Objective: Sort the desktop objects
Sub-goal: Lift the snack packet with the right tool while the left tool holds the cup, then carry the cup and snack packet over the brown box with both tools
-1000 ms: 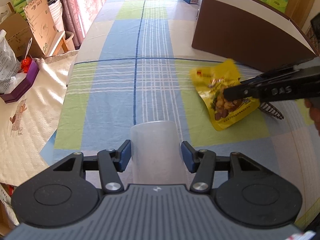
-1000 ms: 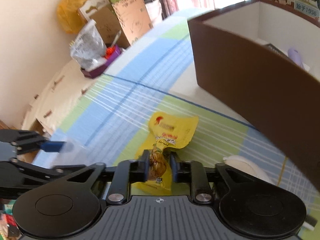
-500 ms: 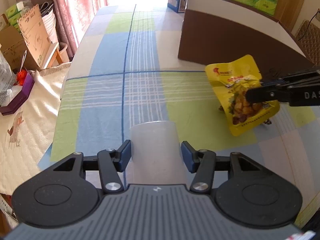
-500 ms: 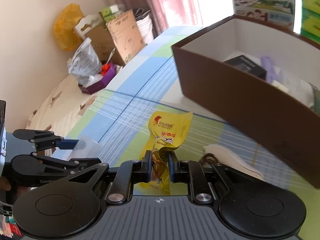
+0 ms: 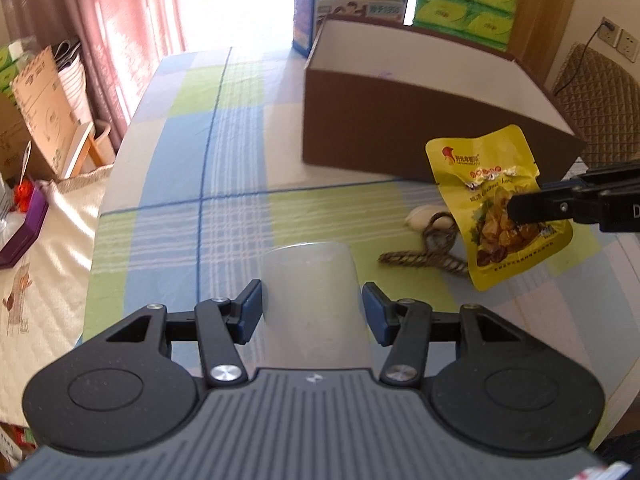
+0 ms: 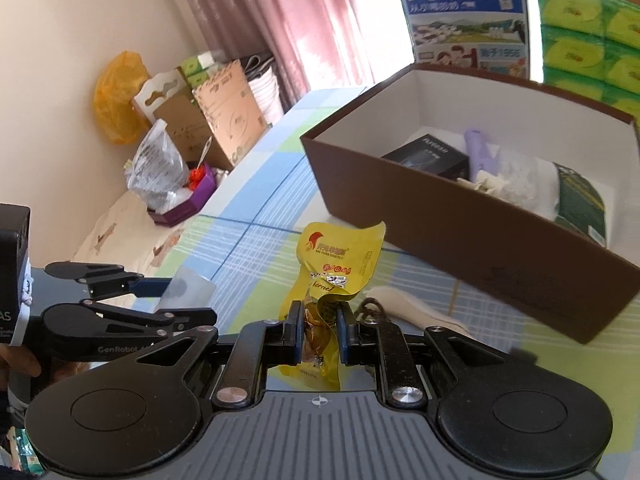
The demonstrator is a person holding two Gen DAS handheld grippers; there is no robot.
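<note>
Pink curtains [image 5: 100, 36] hang at a sunlit window; a cream wall [image 6: 52, 60] stands left; a checked tablecloth [image 5: 192, 152] covers the table; a quilted chair [image 5: 596, 92] stands right.

The left gripper [image 5: 312, 312] holds a translucent plastic cup [image 5: 314, 292] above the checked tablecloth [image 5: 180, 216]. The right gripper [image 5: 516, 213] pinches a yellow snack pouch [image 5: 486, 184] near the brown cardboard box [image 5: 384, 132], over a brown cord [image 5: 424, 258].
</note>
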